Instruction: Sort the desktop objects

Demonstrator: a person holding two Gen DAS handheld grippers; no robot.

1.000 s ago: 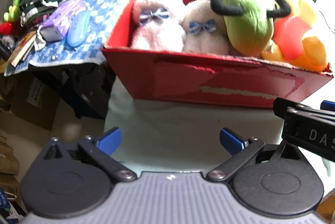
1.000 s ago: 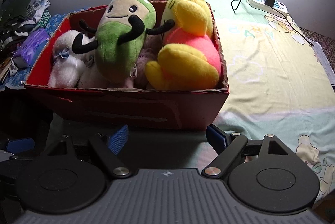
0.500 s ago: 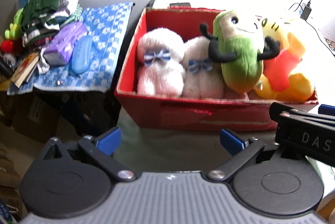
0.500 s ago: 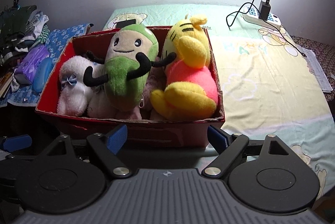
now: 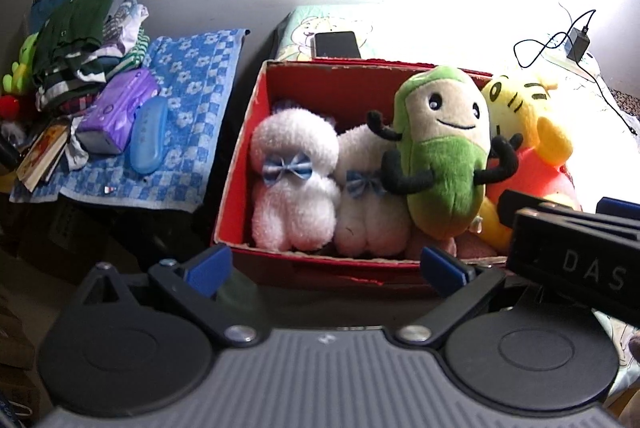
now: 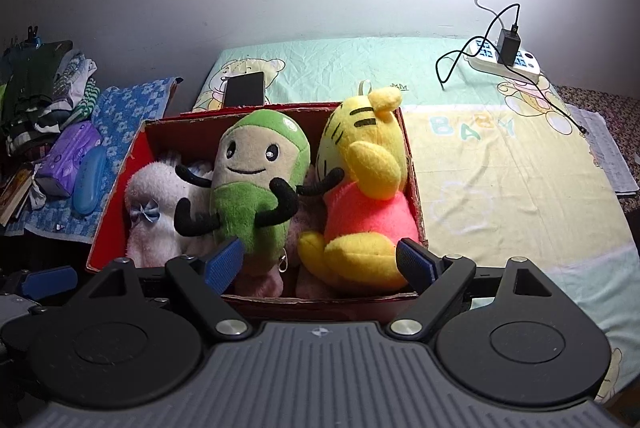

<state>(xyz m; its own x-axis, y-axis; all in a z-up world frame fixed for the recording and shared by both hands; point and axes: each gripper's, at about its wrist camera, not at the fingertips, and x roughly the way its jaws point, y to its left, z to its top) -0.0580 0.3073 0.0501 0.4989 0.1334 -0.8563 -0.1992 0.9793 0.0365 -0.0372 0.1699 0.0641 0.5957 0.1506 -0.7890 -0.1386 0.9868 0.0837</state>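
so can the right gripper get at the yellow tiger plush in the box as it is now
Probably yes. The right gripper is open and empty just short of the red box, and the yellow tiger plush sits on top at the near right end, uncovered. Only the green plush crowds its left side.

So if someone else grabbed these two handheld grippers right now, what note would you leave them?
Left gripper: open, empty, hovering before the red box.
Right gripper: open, empty, at the box's near edge.
In the box: two white plush toys with blue bows, a green bean plush, a yellow tiger plush.
Done: four toys look packed.
Possibly left: phone behind the box; purple tissue pack and blue case on the blue checked towel. Whether they belong to the job is unclear.
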